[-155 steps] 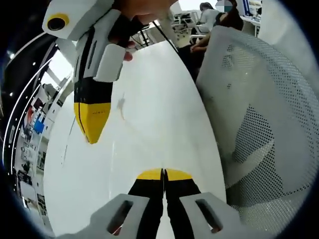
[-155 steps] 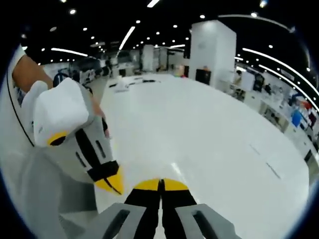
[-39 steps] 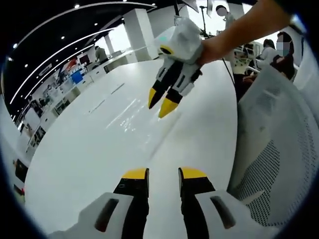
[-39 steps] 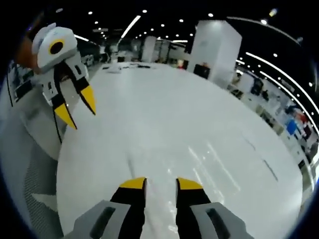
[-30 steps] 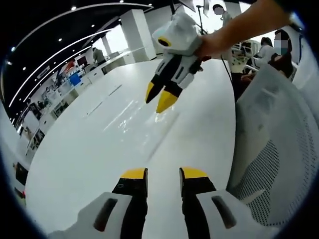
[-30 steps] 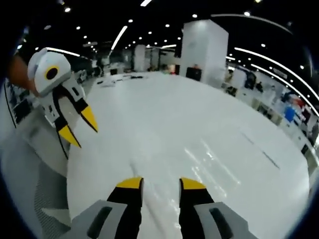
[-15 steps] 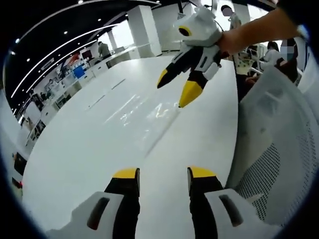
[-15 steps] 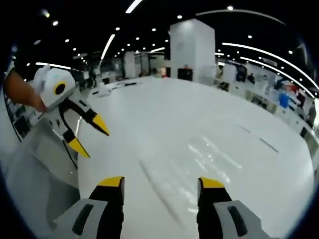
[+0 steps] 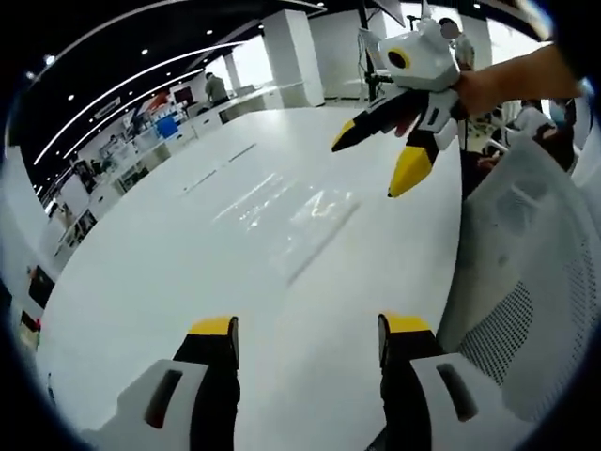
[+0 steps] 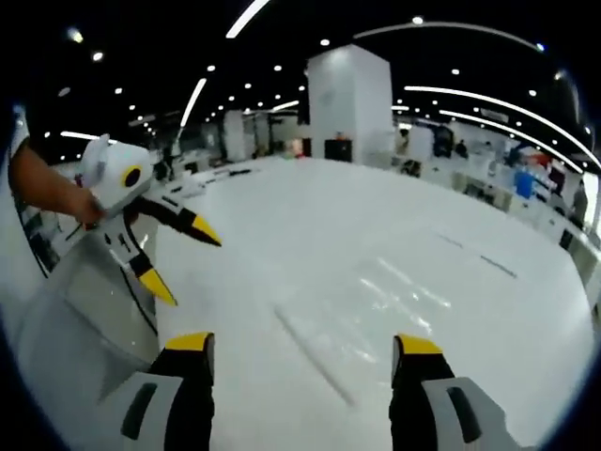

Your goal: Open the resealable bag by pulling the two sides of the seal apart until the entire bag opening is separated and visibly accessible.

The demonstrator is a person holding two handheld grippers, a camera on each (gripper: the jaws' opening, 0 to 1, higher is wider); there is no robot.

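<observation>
A clear resealable bag [image 9: 299,214] lies flat on the white table [image 9: 141,282], hard to make out but for its glare and one long straight edge. My left gripper [image 9: 310,329] hovers short of it, open wide and holding nothing. My right gripper [image 9: 374,162] hangs above the bag's far right side, held by a hand, also open and empty. In the right gripper view the bag [image 10: 371,305] lies just ahead of my right gripper [image 10: 303,344], and the left gripper [image 10: 188,268] hovers at the left. Neither gripper touches the bag.
A white mesh chair [image 9: 526,310] stands against the table's edge, seen again as the chair [image 10: 66,329] in the right gripper view. Desks, a white pillar [image 10: 349,94] and seated people fill the hall behind. The table stretches wide and bare around the bag.
Both grippers were shut five seconds ago and now stand open, their jaws spreading wider over the last second. Both have lifted back, so the bag lies free on the table.
</observation>
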